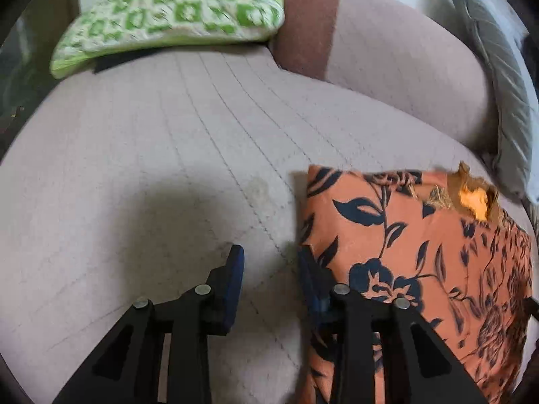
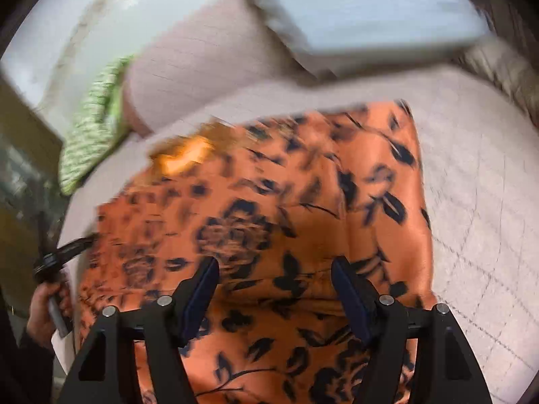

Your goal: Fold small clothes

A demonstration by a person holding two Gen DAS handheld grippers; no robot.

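An orange garment with a dark floral print (image 1: 417,256) lies flat on the pale pink quilted sofa seat (image 1: 161,141). In the left wrist view my left gripper (image 1: 269,262) is open and empty, its right finger at the garment's left edge, its left finger over bare seat. In the right wrist view the same garment (image 2: 269,202) fills the middle, and my right gripper (image 2: 274,279) is open and empty just above its near part. The left gripper (image 2: 67,252) shows at the garment's left edge there.
A green and white patterned cushion (image 1: 175,17) rests at the back left of the seat. The pink backrest (image 1: 397,67) with a brown band rises behind, with a grey cushion (image 1: 498,101) at the right. The right wrist view is motion-blurred.
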